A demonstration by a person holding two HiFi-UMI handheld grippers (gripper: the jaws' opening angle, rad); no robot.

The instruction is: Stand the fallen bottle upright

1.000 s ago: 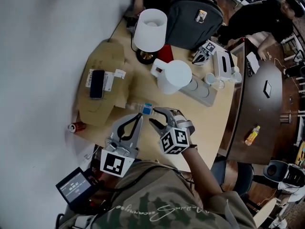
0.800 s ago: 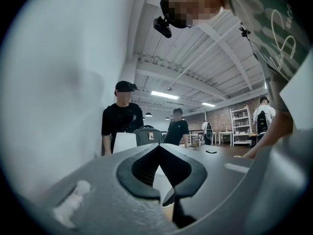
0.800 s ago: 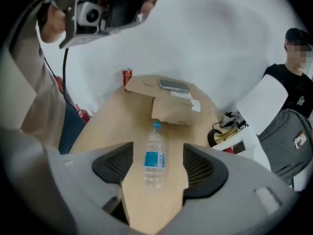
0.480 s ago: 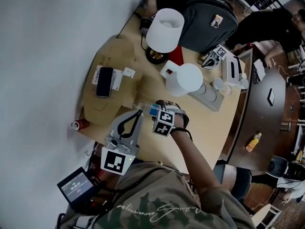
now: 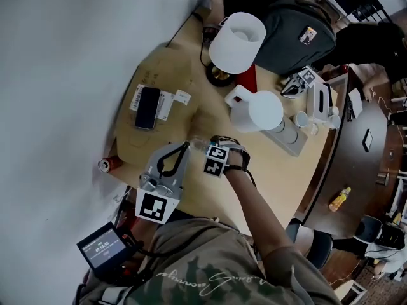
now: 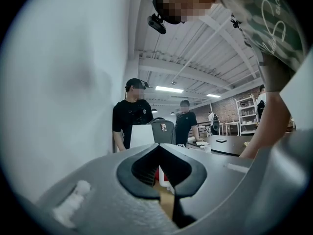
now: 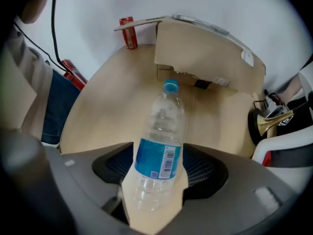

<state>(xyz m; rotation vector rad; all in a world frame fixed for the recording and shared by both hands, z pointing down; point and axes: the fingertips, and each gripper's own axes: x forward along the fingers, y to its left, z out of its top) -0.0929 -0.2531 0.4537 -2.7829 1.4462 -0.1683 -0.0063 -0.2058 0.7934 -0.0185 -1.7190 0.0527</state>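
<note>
A clear plastic bottle (image 7: 159, 146) with a blue label and blue cap lies on its side on the wooden table (image 7: 102, 106). Its cap points toward the cardboard. My right gripper (image 7: 159, 169) points straight down over it with the jaws open. The bottle's body lies between the two dark pads (image 7: 115, 165), with a little room on each side. In the head view the right gripper (image 5: 210, 147) and its marker cube cover most of the bottle (image 5: 198, 144). My left gripper (image 5: 183, 146) is level just to the left, shut on nothing; in its own view the left gripper (image 6: 157, 148) faces the room.
Flattened cardboard (image 5: 156, 116) with a phone (image 5: 147, 108) lies beyond the bottle. A white lamp (image 5: 236, 42), white kettle (image 5: 257, 113), power strip (image 5: 289, 138) and backpack (image 5: 299, 33) stand farther off. A red can (image 5: 105, 164) is by the wall. People stand at the far side.
My right gripper has dropped onto the bottle and tipped to point down, its jaws wider than before. The left gripper has shifted slightly, still shut.
</note>
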